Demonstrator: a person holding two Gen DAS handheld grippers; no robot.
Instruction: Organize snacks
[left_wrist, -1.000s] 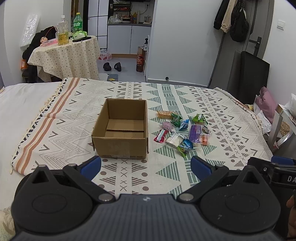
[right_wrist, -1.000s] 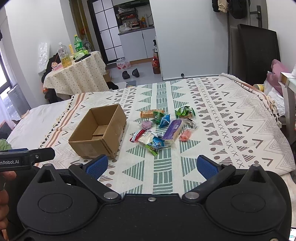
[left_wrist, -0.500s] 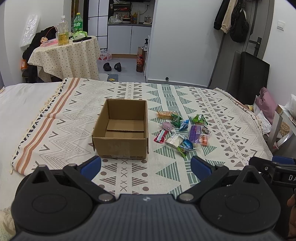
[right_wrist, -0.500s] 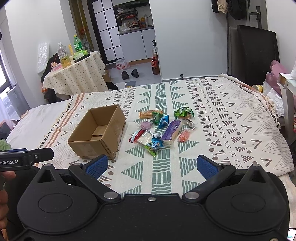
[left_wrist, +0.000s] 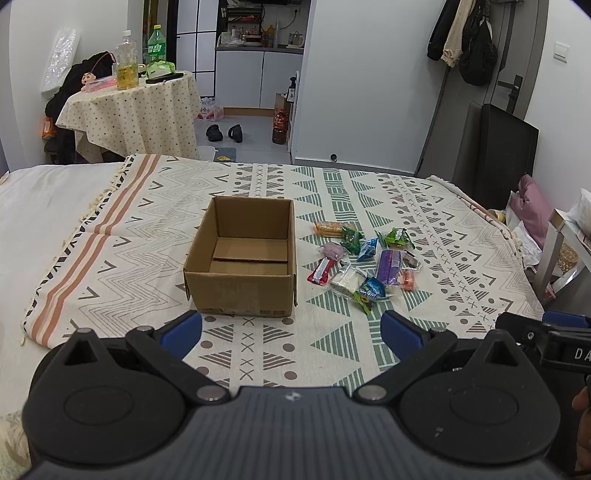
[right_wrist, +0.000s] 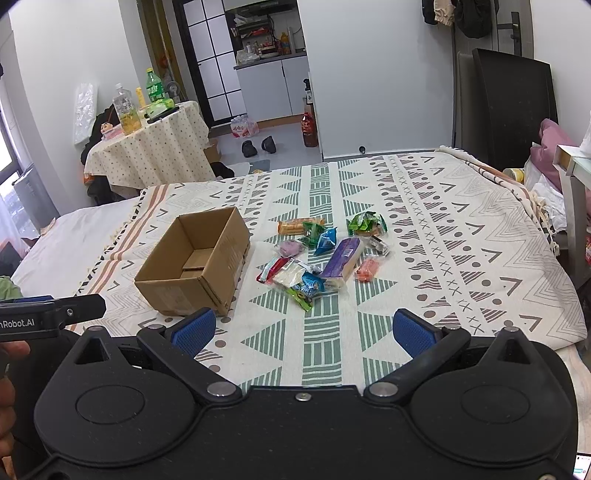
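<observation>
Left gripper (left_wrist: 291, 328) and right gripper (right_wrist: 302, 330) both hover over the near edge of the bed, blue fingers spread wide, nothing between them; judged a ready stance before the first pick. Beyond them, the cardboard box (left_wrist: 242, 258) sits open-topped and empty toward the middle of the patterned blanket (left_wrist: 461, 236), placed to receive items. Just beside its right wall lies the snack pile (right_wrist: 325, 254), loose packets touching and overlapping, none yet boxed. The right gripper faces the pile more directly, so it is likely the picking tool. Farther off, a draped table (left_wrist: 136, 107) carries bottles.
</observation>
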